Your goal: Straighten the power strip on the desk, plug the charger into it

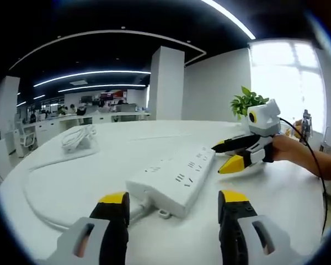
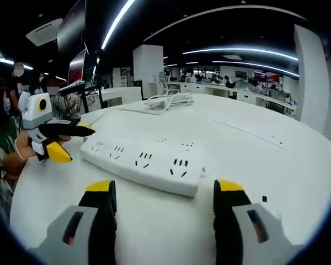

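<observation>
White power strip [image 1: 174, 178] lies on the counter [image 1: 276, 193] just ahead of the left gripper [image 1: 174, 212], whose jaws stand open and empty, its long axis running diagonally away toward the right gripper [image 1: 227, 155]. From the right gripper view, the strip [image 2: 143, 160] lies crosswise just beyond the open, empty right gripper [image 2: 164, 205], with the coiled charger [image 2: 166, 102] well beyond.

No legible text, brand, number or sign was found in either view. The long white plastic power strip [image 1: 174, 179] [image 2: 143, 158] on the white desk [image 1: 71, 182] [image 2: 276, 165] shows only dark socket slots, with no readable marking. The red-toned panels on the far office wall [image 2: 267, 77] are too blurred to read.
</observation>
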### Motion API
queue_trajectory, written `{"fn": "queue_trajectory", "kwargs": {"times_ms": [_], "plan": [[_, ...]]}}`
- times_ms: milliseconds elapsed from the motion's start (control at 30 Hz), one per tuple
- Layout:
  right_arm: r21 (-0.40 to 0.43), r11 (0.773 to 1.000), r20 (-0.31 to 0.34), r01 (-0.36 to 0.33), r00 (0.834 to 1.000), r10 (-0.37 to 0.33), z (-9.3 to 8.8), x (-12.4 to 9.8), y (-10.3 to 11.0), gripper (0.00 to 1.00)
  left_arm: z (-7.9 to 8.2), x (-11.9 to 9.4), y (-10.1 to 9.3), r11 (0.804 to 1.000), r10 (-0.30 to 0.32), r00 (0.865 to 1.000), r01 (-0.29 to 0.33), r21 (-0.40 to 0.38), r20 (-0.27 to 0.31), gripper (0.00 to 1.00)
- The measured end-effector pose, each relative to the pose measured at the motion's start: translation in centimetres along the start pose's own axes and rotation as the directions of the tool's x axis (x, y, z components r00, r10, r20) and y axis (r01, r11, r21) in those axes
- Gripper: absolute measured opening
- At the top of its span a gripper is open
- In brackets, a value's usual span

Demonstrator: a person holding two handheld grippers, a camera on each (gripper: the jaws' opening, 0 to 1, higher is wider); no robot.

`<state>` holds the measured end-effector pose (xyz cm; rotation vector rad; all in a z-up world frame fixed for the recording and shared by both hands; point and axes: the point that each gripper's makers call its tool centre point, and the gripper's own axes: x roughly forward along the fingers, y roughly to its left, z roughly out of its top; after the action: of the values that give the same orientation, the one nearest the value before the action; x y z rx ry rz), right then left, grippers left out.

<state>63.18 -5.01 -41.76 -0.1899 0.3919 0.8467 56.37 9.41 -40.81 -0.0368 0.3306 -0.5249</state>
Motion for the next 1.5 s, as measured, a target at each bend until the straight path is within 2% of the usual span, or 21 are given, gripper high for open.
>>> {"fn": "queue_trajectory", "kwargs": {"times_ms": [367, 800, 1167, 1333, 1500], "plan": [[-0.009, 1.000, -0.042, -0.018, 0.999, 0.017, -0.8, 0.7, 0.2, 0.65, -0.3, 0.4, 0.4, 1.000, 0.020, 1.000, -0.020, 0.016, -0.018, 0.60], [0.006, 0.999, -0.016, -0.040, 0.999, 0.040, -0.4, 1.0, 0.7, 0.63, -0.4, 0.5, 0.7, 0.999, 0.038, 0.999, -0.037, 0.018, -0.022, 0.54], [0.007, 1.000, -0.004, -0.016, 1.000, 0.016, -0.4, 1.1, 0.2, 0.58, -0.3, 0.8, 0.6, 1.000, 0.026, 1.000, -0.026, 0.004, -0.014, 0.51], [0.010, 1.000, 0.000, -0.010, 1.000, 0.010, -0.3, 1.2, -0.1, 0.57, -0.3, 0.9, 0.9, 0.999, 0.048, 0.999, -0.048, 0.005, -0.017, 0.45], [0.010, 1.000, 0.006, 0.002, 1.000, -0.002, -0.3, 1.2, -0.6, 0.52, -0.3, 1.1, 0.7, 0.999, 0.038, 0.999, -0.038, 0.007, -0.016, 0.45]]}}
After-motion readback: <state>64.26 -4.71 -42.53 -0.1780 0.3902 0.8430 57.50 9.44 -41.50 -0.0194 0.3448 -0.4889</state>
